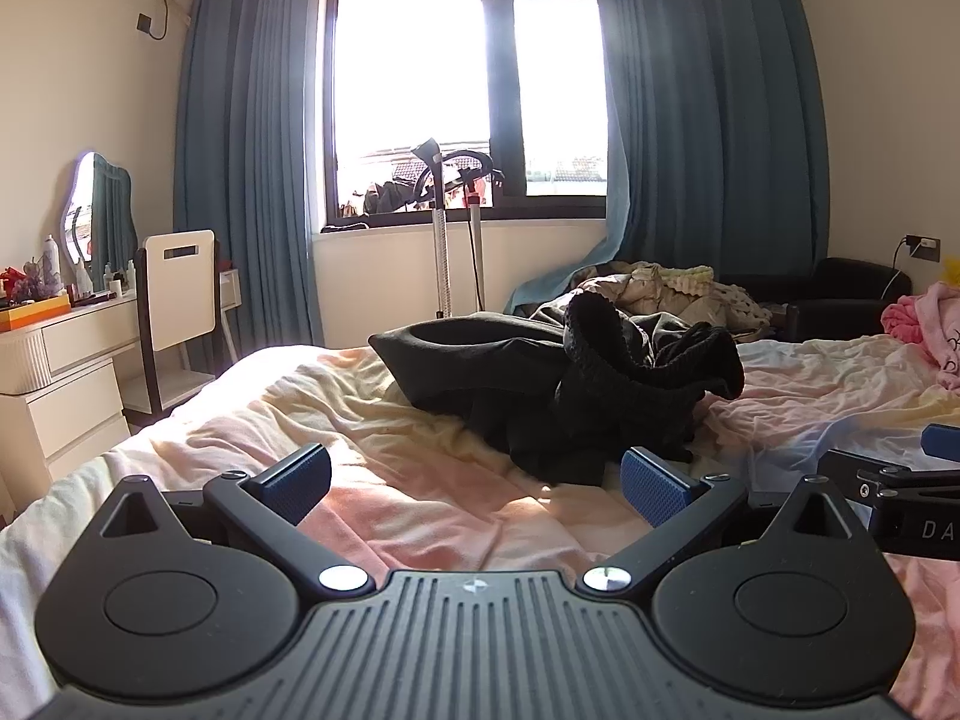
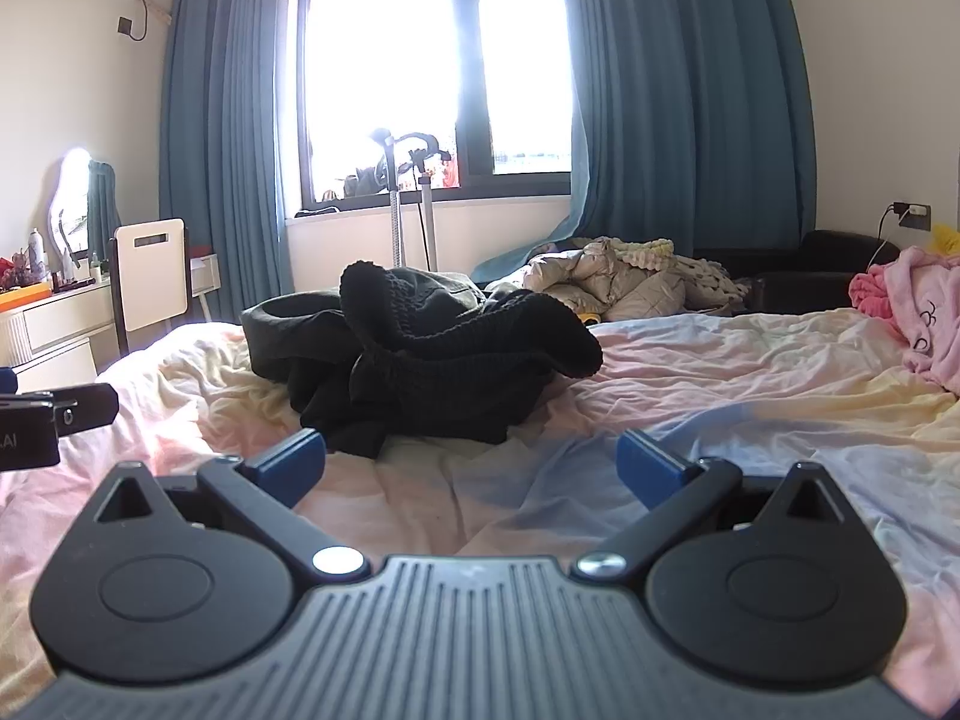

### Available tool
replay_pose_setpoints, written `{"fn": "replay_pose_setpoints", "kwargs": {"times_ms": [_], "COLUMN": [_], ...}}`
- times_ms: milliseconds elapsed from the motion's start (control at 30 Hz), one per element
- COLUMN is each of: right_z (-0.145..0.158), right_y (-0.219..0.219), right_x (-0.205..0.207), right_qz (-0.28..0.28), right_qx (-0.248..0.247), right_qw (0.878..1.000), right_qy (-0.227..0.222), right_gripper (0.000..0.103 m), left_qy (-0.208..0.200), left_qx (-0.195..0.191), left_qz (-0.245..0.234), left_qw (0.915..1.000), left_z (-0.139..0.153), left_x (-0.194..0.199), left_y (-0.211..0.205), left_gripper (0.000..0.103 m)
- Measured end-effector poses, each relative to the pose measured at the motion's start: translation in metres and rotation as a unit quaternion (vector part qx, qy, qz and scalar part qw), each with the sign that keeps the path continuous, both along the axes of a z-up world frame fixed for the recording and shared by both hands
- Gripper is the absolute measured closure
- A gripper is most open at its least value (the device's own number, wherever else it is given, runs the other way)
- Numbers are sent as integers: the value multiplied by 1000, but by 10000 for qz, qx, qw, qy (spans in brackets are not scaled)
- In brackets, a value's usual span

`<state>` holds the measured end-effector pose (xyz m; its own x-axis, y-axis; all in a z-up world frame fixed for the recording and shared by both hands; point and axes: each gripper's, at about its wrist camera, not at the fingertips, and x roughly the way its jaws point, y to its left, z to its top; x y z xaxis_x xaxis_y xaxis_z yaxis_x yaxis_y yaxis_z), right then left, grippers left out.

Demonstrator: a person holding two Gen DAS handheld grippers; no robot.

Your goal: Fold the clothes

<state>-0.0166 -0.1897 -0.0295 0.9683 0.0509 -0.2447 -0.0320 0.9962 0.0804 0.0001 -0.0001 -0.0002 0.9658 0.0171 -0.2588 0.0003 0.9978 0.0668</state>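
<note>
Now, left wrist view:
Left gripper (image 1: 477, 483): jaws spread wide, nothing between them, over the bed sheet (image 1: 420, 498).
Black clothes (image 1: 564, 384): crumpled heap on the bed, just ahead, untouched.

Right wrist view:
Right gripper (image 2: 471, 468): jaws wide apart, empty.
Black clothes (image 2: 420, 354): heaped ahead, slightly left, unfolded.

A heap of clothes (image 1: 558, 384) lies in the middle of the bed (image 1: 420, 480). Far behind it is the window (image 1: 462, 84), with curtains (image 1: 708, 108) on both sides. A desk (image 1: 66, 348) and a chair (image 1: 180, 294) stand to the left. More bedding (image 1: 672, 294) is piled far right.
</note>
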Motion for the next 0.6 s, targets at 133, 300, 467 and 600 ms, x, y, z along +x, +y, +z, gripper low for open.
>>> {"fn": "replay_pose_setpoints", "kwargs": {"times_ms": [133, 300, 467, 600], "right_z": [0, 0, 0, 0], "right_y": [0, 0, 1, 1], "right_x": [0, 0, 0, 0], "right_qz": [0, 6, 14, 19], "right_qx": [5, 14, 9, 7], "right_qw": [10000, 10000, 10000, 10000], "right_qy": [-15, -10, -9, -18], "right_gripper": [0, 0, 0, 0], "left_qy": [0, 0, 0, -1], "left_qx": [-5, -11, -17, -26], "left_qz": [-6, -13, -21, -25], "left_qw": [10000, 10000, 10000, 10000], "left_z": [-1, -1, -2, -2], "left_x": [0, 1, 1, 1], "left_y": [0, -1, -1, -1], "left_gripper": [0, 0, 0, 0]}}
